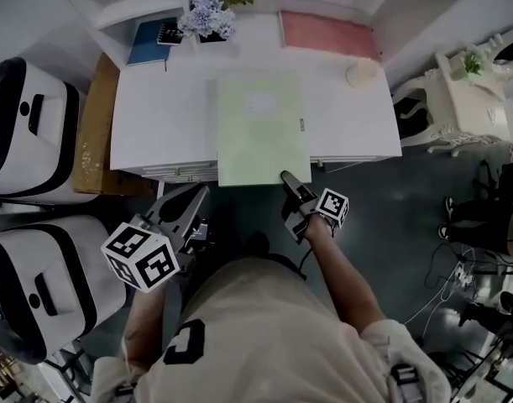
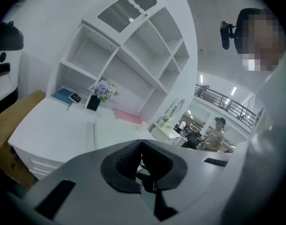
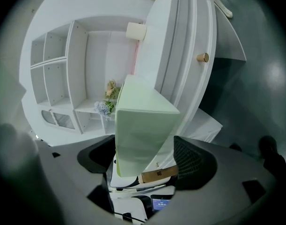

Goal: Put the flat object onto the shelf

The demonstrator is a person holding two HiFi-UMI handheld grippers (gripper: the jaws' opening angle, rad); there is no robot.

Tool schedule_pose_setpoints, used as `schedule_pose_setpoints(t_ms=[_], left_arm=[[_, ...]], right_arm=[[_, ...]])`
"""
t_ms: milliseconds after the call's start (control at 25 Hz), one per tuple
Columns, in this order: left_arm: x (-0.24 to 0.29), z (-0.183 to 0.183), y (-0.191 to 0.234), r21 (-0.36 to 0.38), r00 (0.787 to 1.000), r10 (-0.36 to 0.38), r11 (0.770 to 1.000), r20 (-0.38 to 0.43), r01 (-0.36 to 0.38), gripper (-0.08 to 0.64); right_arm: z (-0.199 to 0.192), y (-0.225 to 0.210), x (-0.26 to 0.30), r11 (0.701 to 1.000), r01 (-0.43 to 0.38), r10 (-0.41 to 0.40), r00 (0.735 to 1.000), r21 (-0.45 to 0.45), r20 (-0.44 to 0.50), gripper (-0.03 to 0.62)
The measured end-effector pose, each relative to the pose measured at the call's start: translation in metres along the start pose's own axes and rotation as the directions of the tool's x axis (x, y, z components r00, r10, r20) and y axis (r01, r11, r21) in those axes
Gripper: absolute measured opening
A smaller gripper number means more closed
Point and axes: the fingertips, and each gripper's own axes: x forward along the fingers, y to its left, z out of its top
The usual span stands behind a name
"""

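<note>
A pale green flat folder lies on the white desk, and its near end overhangs the front edge. My right gripper is at the folder's near right corner and shut on it. In the right gripper view the folder fills the gap between the jaws of that gripper. My left gripper hangs below the desk's front edge, left of the folder. Its jaws meet, shut on nothing. White shelf compartments rise behind the desk.
At the desk's back stand a blue notebook, a flower pot, a pink flat item and a small cream round object. A cardboard box and white machines are on the left. Cables lie on the floor at right.
</note>
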Motion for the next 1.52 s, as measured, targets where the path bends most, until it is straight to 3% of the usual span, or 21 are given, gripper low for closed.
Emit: schedule_pose_setpoints(t_ms=[560,720,1520], left_arm=[[-0.008,-0.004,0.008,0.012,0.999,0.016,1.000,-0.046,-0.015,0.014],[-0.007,-0.007,0.005,0.013,0.998,0.010,1.000,-0.056,-0.010,0.014],[-0.008,-0.011,0.001,0.007,0.999,0.016,1.000,-0.031,-0.016,0.014]], right_arm=[[0.006,0.005,0.006,0.987,-0.149,0.147,0.989,-0.067,-0.031,0.373],[0.005,0.012,0.006,0.978,-0.197,0.195,0.980,-0.067,-0.040,0.319],[0.001,0.018,-0.007,0.981,-0.190,0.189,0.981,-0.032,-0.031,0.301]])
